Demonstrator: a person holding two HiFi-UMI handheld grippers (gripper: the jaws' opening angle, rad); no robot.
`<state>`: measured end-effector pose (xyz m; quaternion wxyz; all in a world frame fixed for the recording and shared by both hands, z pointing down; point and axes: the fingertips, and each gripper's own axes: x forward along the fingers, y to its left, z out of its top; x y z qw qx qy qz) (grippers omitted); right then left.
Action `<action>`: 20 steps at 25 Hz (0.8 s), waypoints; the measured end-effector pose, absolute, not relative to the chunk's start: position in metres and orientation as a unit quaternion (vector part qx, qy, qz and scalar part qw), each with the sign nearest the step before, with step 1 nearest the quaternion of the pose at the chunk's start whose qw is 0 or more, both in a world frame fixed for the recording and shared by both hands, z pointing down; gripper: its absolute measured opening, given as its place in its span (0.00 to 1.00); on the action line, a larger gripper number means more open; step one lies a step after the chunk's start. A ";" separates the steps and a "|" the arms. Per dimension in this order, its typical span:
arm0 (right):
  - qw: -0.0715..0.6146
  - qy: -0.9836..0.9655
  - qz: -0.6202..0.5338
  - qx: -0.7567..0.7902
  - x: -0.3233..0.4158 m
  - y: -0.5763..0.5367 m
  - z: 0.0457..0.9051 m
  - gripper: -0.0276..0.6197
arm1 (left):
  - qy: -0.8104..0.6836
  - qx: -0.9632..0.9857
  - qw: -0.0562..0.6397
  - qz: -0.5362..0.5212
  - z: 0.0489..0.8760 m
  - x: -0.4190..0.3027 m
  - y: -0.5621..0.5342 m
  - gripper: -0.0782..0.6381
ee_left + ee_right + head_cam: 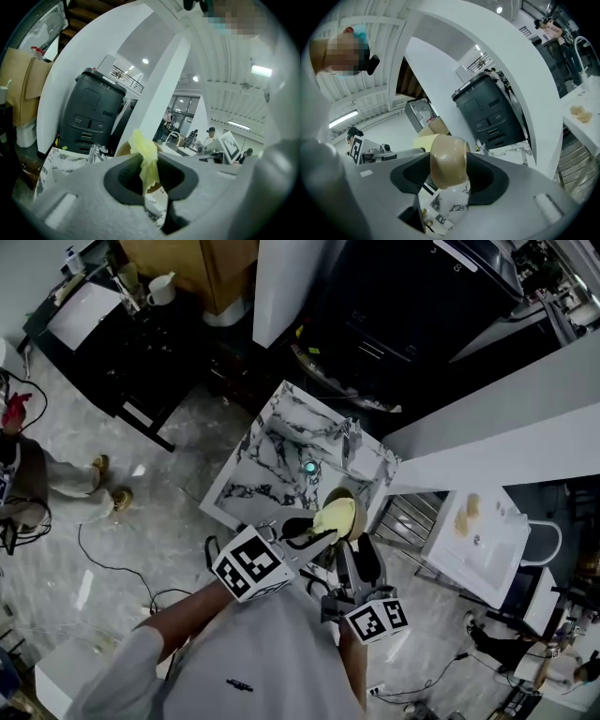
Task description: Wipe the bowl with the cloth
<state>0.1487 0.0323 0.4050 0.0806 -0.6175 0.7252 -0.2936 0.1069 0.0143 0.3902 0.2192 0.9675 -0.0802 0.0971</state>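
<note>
In the head view both grippers are held up together over the near edge of a marble sink top (246, 461). My left gripper (314, 532) is shut on a yellow cloth (336, 516), which is pressed against a tan bowl (345, 499). My right gripper (352, 545) comes up from below and is shut on that bowl. In the left gripper view the cloth (146, 157) hangs between the jaws of the left gripper (149, 171), with the bowl's rim (122, 149) just behind. In the right gripper view the bowl (449, 161) fills the right gripper (449, 174), and the cloth (423, 140) peeks out behind it.
The sink top carries a chrome faucet (350, 435) and a drain (309, 467). A large black machine (92, 111) stands behind it. A white table (495, 559) with small items is at the right. Cables (112, 568) lie on the floor, and a person (33, 479) stands at the left.
</note>
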 end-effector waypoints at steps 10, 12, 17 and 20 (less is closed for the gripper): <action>0.068 0.748 -0.317 -0.580 0.140 0.023 0.409 0.43 | -0.088 0.967 0.219 0.095 0.391 0.109 0.001 0.20; 0.068 0.751 -0.318 -0.574 0.136 0.024 0.410 0.43 | -0.094 0.967 0.218 0.093 0.392 0.108 -0.002 0.20; 0.065 0.761 -0.316 -0.563 0.125 0.027 0.408 0.43 | -0.113 0.966 0.216 0.090 0.392 0.106 -0.013 0.20; 0.067 0.761 -0.311 -0.565 0.124 0.029 0.406 0.43 | -0.114 0.966 0.213 0.091 0.392 0.106 -0.014 0.20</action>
